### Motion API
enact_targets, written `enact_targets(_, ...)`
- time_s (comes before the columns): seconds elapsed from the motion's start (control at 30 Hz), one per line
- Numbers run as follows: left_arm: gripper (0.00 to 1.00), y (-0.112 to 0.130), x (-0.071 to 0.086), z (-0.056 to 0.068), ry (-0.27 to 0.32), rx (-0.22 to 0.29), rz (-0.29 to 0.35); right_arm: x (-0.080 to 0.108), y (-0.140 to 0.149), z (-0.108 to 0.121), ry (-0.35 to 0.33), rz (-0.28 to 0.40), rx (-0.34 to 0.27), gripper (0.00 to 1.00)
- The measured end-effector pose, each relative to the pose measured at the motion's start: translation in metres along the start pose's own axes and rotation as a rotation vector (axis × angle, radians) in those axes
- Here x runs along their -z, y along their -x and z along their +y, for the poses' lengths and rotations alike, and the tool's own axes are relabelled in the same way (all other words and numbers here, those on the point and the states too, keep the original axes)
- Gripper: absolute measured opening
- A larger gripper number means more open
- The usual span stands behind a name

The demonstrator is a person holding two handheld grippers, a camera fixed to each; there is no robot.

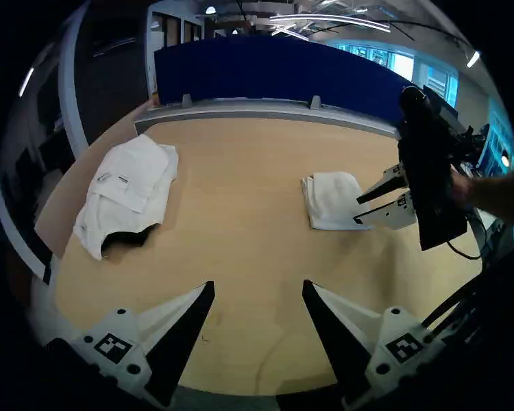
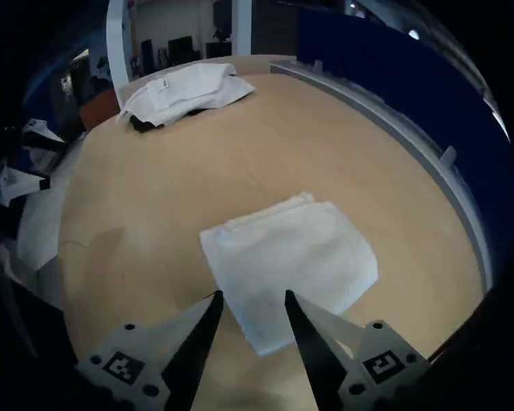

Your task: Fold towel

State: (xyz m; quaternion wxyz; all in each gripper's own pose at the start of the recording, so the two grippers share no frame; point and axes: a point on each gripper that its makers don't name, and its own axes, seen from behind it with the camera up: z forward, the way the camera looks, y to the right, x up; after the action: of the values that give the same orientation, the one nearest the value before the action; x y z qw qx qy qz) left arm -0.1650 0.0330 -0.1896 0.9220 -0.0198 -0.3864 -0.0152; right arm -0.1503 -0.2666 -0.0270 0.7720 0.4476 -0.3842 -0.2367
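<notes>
Towel [image 2: 291, 257] folded on table [image 2: 188, 171]; right gripper [image 2: 253, 294] released at its edge (left gripper [image 1: 257, 291] released too).

Open tabletop [image 1: 257, 226] between towel [image 1: 332, 198] and pile [image 1: 127, 192]

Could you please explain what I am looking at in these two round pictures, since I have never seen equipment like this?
There is no robot here. A person holds a two-finger gripper in each hand, and a fisheye camera rides on each one, looking forward along its fingers. In the left gripper view, the left gripper is at the bottom, open and holding nothing. Farther off are the right gripper and the hand that holds it. The right gripper view looks along that gripper's own fingers, which are open over the near edge of a folded white towel. On the wooden table lie that towel and, at the far end, a loose pile of white towels. Nothing is gripped.
</notes>
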Motion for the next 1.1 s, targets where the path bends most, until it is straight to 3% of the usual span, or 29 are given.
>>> enact_targets(0.3, 0.95, -0.004, -0.003, 0.010, 0.021, -0.022, 0.001, 0.019, 0.037, 0.008, 0.042, -0.027, -0.060, 0.69)
enact_targets(0.7, 0.95, -0.006, -0.003, 0.014, 0.028, -0.031, 0.002, 0.017, 0.054, 0.005, 0.051, -0.049, -0.077, 0.67)
enact_targets(0.8, 0.95, -0.005, -0.004, 0.013, 0.025, -0.028, 0.001, 0.014, 0.056, 0.003, 0.051, -0.054, -0.081, 0.59)
enact_targets(0.97, 0.95, -0.003, -0.005, 0.014, 0.024, -0.028, 0.001, 0.011, 0.060, 0.004, 0.058, -0.060, -0.099, 0.33)
enact_targets(1.1, 0.95, -0.003, -0.005, 0.014, 0.023, -0.030, 0.000, 0.007, 0.062, 0.004, 0.063, -0.064, -0.113, 0.20)
